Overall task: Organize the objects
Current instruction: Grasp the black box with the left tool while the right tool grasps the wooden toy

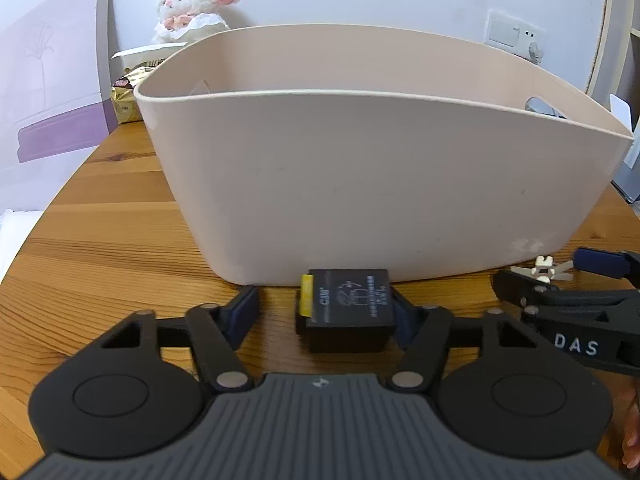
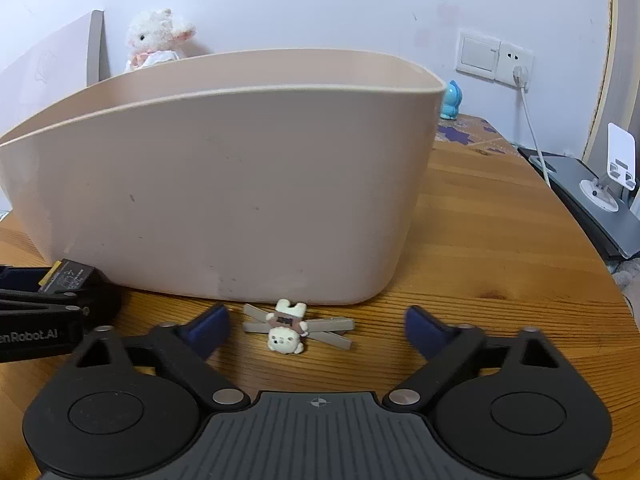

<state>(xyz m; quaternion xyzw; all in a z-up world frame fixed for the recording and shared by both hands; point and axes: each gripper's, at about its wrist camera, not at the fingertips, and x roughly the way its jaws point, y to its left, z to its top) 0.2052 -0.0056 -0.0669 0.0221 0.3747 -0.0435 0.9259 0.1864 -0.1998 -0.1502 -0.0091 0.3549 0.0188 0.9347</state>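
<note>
A beige plastic bin [image 1: 360, 184] stands on the wooden table; it also fills the right wrist view [image 2: 224, 192]. A small black box with a yellow side [image 1: 346, 308] lies in front of it, between the fingers of my open left gripper [image 1: 326, 312], close to the right finger. The box also shows at the left edge of the right wrist view [image 2: 70, 274]. A cream animal hair clip [image 2: 288, 326] lies on the table between the fingers of my open right gripper [image 2: 316, 330], touching neither. The clip and the right gripper [image 1: 560, 276] show at the right of the left wrist view.
A plush lamb [image 1: 196, 4] and gold-wrapped packets [image 1: 128, 96] sit behind the bin by a white and purple box [image 1: 48, 92]. A blue figurine [image 2: 451, 100], a wall socket with cable [image 2: 520, 74] and a dark device with white stand [image 2: 600, 188] are at the right.
</note>
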